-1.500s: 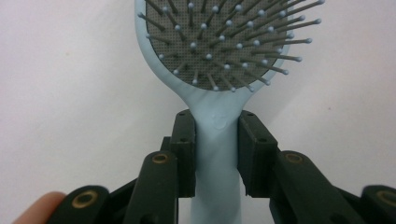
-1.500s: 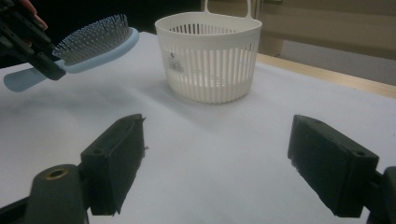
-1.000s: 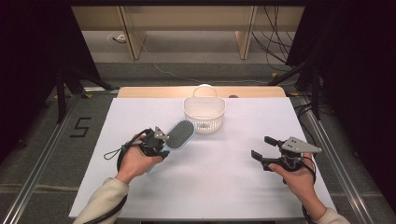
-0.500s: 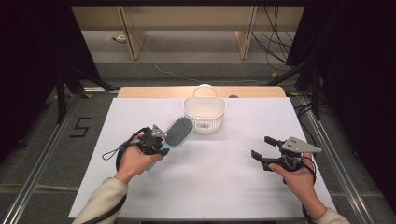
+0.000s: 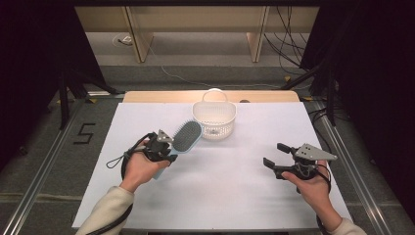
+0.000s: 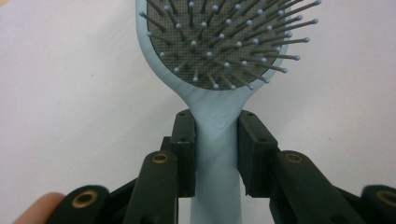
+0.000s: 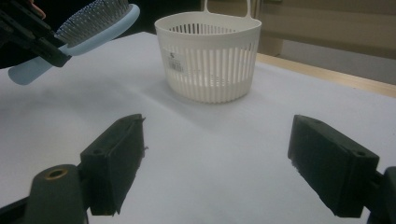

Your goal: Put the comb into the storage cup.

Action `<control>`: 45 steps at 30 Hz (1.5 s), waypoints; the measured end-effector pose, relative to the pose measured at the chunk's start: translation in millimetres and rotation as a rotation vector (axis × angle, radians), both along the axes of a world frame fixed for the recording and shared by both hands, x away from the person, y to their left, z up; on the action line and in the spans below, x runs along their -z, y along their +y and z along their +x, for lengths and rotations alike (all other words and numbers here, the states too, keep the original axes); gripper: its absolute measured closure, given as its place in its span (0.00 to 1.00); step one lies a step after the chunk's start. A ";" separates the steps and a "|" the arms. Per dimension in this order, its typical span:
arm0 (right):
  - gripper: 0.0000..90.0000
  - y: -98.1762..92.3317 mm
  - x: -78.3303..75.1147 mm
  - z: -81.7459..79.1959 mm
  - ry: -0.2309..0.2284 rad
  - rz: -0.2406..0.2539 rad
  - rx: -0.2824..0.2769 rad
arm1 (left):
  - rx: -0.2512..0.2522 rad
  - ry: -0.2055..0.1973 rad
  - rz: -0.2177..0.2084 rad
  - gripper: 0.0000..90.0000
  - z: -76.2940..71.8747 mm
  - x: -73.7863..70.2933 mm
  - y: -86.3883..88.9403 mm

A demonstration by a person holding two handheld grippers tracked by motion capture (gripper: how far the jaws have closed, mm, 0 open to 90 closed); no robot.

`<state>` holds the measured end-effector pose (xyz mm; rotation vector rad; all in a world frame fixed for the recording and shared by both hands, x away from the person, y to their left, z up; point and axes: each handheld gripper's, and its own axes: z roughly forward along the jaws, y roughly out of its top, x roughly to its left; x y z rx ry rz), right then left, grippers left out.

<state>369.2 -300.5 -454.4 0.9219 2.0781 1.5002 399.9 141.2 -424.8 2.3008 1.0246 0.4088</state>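
Observation:
A light blue hairbrush [image 5: 185, 138] with a dark bristle pad is held off the white table, its head pointing toward the basket. My left gripper [image 5: 164, 149] is shut on its handle [image 6: 215, 154], both pads pressing the sides just below the head; the same brush [image 7: 88, 24] hangs in the air at the upper left of the right gripper view. A white slotted basket [image 5: 214, 120] with a loop handle stands at the back centre, just right of the brush head. My right gripper [image 5: 274, 155] rests open low over the table at the right with nothing between its jaws [image 7: 219, 163].
The white table sheet [image 5: 225, 191] has a wooden strip [image 5: 147, 96] along its far edge. Metal rails run down both sides, and a number 5 [image 5: 84, 133] is marked on the floor to the left. Cables trail behind the table.

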 end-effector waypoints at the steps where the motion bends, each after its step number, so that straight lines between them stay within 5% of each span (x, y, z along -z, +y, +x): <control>1: 0.22 0.0 0.1 0.0 0.001 0.000 0.000 | -0.001 0.000 -0.003 0.78 0.0 -0.2 0.1; 45: 0.21 -0.4 0.4 0.1 0.004 0.002 0.002 | -0.031 -0.082 -0.095 0.78 0.3 -8.3 3.6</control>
